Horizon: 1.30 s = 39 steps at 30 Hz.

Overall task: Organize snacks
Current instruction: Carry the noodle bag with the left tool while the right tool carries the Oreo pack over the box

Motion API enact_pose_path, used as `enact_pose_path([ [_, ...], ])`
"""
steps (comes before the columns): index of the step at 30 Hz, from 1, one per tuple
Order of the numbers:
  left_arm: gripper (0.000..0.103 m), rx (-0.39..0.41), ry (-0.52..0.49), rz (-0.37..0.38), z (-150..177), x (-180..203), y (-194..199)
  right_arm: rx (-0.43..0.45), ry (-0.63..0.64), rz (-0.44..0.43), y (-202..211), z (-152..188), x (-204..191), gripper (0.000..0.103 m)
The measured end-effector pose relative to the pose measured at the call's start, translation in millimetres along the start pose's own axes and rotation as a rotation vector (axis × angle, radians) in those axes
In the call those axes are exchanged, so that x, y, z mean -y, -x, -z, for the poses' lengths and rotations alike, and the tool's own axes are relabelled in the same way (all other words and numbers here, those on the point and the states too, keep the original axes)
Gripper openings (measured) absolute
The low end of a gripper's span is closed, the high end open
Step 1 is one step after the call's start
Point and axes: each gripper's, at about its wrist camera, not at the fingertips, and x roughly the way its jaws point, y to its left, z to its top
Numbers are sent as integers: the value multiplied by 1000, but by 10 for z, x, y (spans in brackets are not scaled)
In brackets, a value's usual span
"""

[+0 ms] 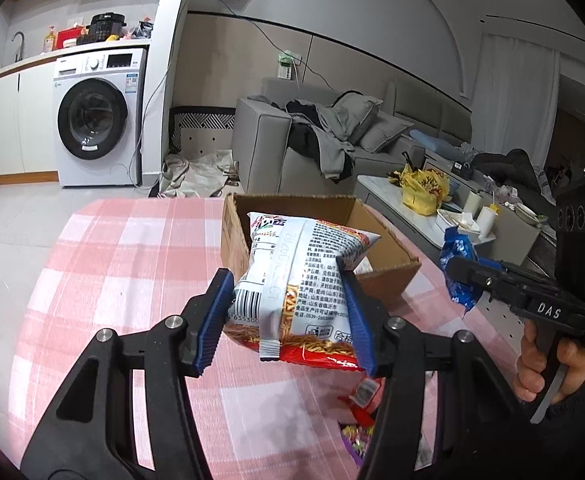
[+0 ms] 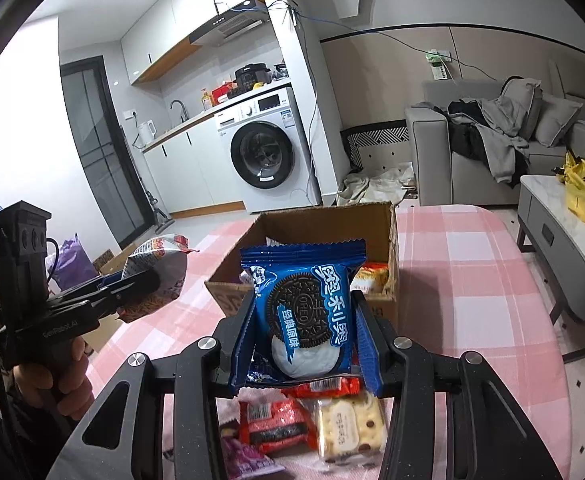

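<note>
Jaws of the left gripper are clamped on a white-and-red noodle snack bag, lifted above the pink checked bench just short of the cardboard box. Jaws of the right gripper pinch a blue Oreo packet, upright, in front of the same box. Beneath it on the bench lie a red snack packet, a cream biscuit packet and a purple packet. Inside the box sits an orange packet.

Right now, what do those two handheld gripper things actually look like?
Both are black plastic linkages with silver bolts and ribbed blue fingers. The right gripper has a pistol handle marked "DAS"; the left gripper reads "GenRobot.AI". Bare hands and dark sleeves show.
</note>
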Motion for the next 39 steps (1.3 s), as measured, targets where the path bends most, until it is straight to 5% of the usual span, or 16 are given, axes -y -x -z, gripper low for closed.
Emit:
enact_pose_path([
  [25, 51, 16, 6, 0, -833, 49, -914, 43, -56, 37, -354, -504, 153, 45],
  [39, 51, -18, -10, -29, -896, 30, -1614, 58, -76, 23, -606, -613, 225, 45],
])
